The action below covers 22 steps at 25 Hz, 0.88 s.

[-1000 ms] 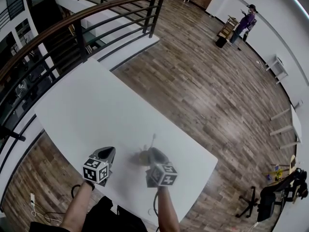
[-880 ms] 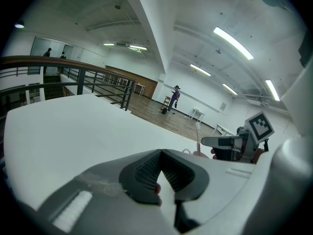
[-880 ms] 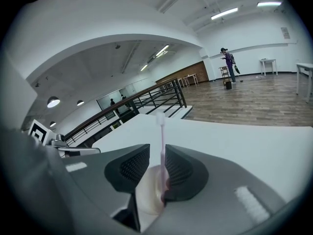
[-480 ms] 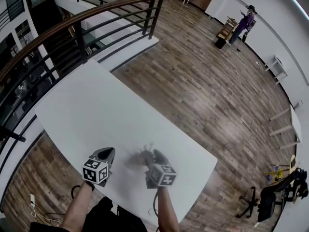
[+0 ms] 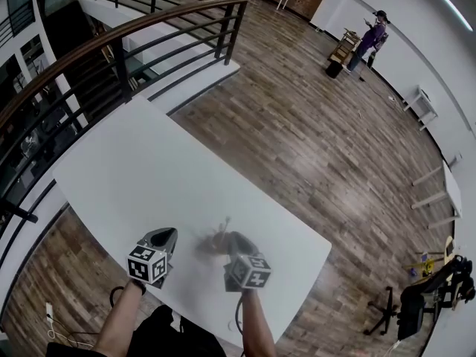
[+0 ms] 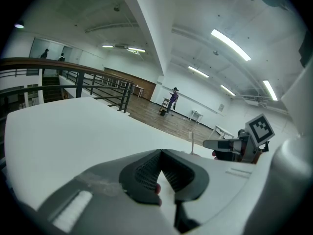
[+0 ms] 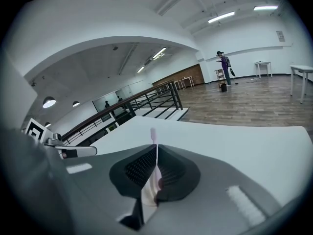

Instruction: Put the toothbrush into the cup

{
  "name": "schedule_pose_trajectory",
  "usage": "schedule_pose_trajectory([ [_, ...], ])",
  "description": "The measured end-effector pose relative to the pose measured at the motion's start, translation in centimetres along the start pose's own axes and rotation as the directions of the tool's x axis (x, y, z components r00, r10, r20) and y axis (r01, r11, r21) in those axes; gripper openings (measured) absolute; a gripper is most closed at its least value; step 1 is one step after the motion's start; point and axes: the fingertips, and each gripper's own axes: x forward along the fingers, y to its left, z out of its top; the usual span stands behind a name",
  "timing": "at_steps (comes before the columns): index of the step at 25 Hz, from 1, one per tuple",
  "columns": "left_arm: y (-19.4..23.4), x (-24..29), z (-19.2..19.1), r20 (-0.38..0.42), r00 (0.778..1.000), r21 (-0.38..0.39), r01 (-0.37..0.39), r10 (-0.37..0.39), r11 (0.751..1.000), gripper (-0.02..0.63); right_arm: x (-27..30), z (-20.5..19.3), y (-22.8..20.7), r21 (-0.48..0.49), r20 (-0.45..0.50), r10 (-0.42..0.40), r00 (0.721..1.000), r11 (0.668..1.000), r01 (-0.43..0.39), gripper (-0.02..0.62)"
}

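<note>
Toothbrush (image 7: pixel 154 135) stands upright between the jaws of the right tool (image 7: pixel 156 152), bristle head poking above them, over the near part of the white tabletop (image 5: pixel 141 169). Jaws closing, pads pinching the thin handle. Left tool (image 6: pixel 161 154) sits to its left, clenched and empty, low over the tabletop.

Wood floor (image 5: pixel 312 125), white table (image 5: pixel 134 169), dark railing (image 5: pixel 111 42).
</note>
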Motion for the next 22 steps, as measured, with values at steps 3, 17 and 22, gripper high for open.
schedule_pose_trajectory([
  [3,-0.5,-0.1,0.2,0.004,1.0,0.004,0.006,-0.006,1.0,0.007,-0.5,0.0,-0.1,0.012,0.007,0.001,1.0,1.0,-0.001,0.008],
  [17,-3.1,-1.9,1.8,0.042,0.997,0.063,0.066,-0.069,0.996,0.008,-4.1,0.4,1.8,-0.004,0.06,-0.024,0.998,1.0,0.025,0.008],
  [22,-5.4,-2.5,4.0,0.061,0.99,0.115,0.116,-0.124,0.987,0.008,-6.8,2.0,2.3,-0.001,0.117,-0.059,0.991,0.998,0.06,0.008],
])
